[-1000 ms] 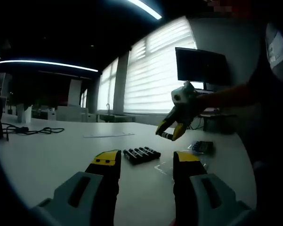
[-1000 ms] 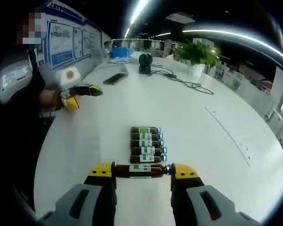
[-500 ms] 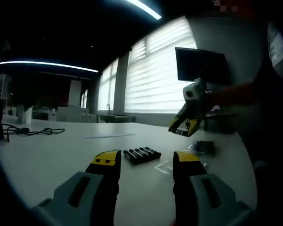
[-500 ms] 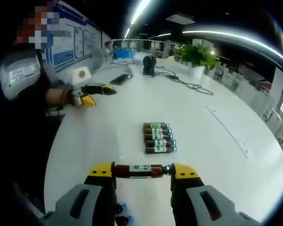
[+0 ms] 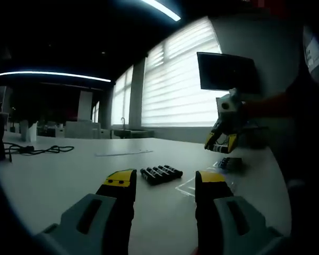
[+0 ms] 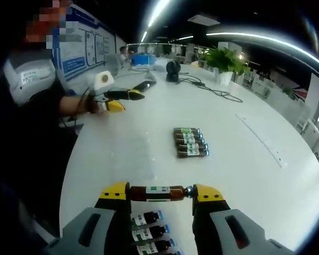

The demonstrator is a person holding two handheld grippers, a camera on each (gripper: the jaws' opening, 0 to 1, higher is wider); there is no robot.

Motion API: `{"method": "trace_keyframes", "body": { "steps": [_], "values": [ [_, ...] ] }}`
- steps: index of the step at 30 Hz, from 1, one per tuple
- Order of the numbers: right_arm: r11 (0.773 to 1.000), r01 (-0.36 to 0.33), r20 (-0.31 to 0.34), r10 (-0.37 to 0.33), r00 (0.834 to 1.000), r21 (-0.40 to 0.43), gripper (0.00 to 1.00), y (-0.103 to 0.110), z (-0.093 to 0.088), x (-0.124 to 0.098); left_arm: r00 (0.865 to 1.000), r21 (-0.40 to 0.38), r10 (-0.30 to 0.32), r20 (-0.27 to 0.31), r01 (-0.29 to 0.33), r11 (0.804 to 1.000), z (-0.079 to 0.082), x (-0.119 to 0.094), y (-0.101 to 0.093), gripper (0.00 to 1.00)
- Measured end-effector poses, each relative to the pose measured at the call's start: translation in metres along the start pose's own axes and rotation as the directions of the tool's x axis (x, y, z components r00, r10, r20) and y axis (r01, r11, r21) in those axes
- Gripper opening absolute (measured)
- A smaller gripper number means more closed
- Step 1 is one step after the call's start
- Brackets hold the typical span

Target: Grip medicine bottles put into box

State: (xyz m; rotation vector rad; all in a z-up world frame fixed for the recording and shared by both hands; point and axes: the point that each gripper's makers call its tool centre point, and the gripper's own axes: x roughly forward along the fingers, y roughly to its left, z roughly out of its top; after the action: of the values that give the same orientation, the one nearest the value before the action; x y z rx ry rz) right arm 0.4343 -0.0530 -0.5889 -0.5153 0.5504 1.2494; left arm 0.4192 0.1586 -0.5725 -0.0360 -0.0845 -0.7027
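Note:
My right gripper (image 6: 160, 192) is shut on a brown medicine bottle (image 6: 158, 192) with a green label, held crosswise between the yellow tips. Below it lie three like bottles with blue caps (image 6: 147, 232), packed side by side; the box around them is hard to make out. A row of several bottles (image 6: 190, 142) lies on the white table (image 6: 148, 154) farther out. In the left gripper view the same row (image 5: 161, 173) lies just beyond my open left gripper (image 5: 162, 183). The right gripper (image 5: 222, 142) hovers with its bottle above a dark box (image 5: 228, 163).
A person's hand holds the left gripper (image 6: 124, 100) at the table's left side. A potted plant (image 6: 223, 59), cables (image 6: 212, 91) and a dark round device (image 6: 173, 69) stand at the far end. A thin strip (image 6: 263, 141) lies at the right. A monitor (image 5: 225, 74) stands behind.
My right gripper has carried its bottle away from the row and now hangs over the packed blue-capped bottles. In the left gripper view it has shifted right. The left gripper has stayed open.

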Motion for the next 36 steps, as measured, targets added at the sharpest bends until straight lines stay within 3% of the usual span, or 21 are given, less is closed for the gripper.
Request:
{"method": "trace_keyframes", "body": {
  "steps": [17,32,36],
  "values": [
    [0.986,-0.130,-0.046,0.126,0.991,-0.102,0.41,0.041,-0.013,0.012,1.000,0.002,0.003,0.005,-0.003,1.000,0.001,0.000,0.001,0.37],
    [0.982,-0.158,-0.069,0.152,0.986,-0.105,0.41,0.038,-0.027,0.023,1.000,0.000,0.005,0.007,-0.005,1.000,0.002,-0.001,0.001,0.37],
    [0.985,-0.152,-0.043,0.149,0.988,-0.085,0.35,0.036,-0.021,0.023,1.000,-0.001,0.004,0.006,-0.004,1.000,0.001,-0.001,0.001,0.37]
  ]
}}
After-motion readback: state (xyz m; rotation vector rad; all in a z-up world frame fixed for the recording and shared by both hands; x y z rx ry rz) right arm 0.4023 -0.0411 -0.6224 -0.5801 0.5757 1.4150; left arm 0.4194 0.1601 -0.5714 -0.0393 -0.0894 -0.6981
